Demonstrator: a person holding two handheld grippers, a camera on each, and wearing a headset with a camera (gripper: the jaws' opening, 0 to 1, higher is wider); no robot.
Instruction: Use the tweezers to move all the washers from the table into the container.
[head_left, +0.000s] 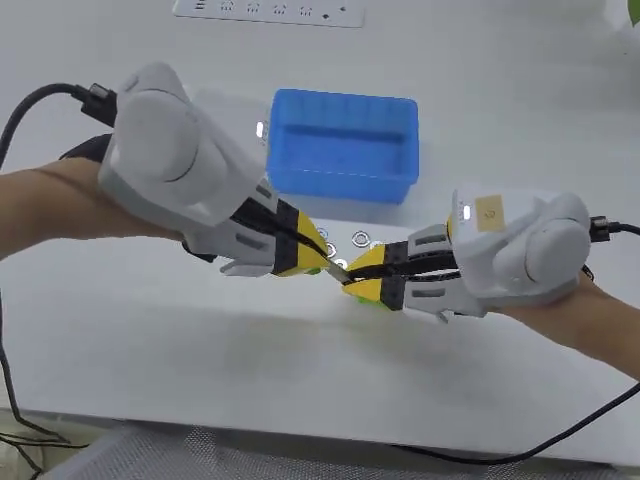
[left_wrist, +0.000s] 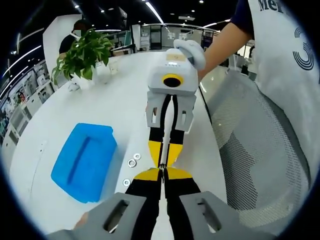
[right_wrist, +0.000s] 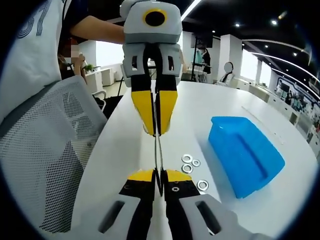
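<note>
My two grippers face each other tip to tip over the white table (head_left: 200, 340), and thin metal tweezers (head_left: 335, 266) bridge the gap. The left gripper (head_left: 308, 256) is shut on one end of the tweezers (left_wrist: 163, 160). The right gripper (head_left: 360, 286) is shut on the other end of the tweezers (right_wrist: 158, 150). Several small steel washers (head_left: 360, 239) lie on the table just behind the tips, and I also see these washers (right_wrist: 187, 168) beside the right gripper (right_wrist: 159, 176). Beyond them stands the blue container (head_left: 342, 186), open at the top.
A white power strip (head_left: 270, 10) lies at the table's far edge. A potted plant (left_wrist: 85, 52) stands at one end of the table. A mesh chair (right_wrist: 55, 150) is beside the near edge. Black cables (head_left: 20, 110) trail from both grippers.
</note>
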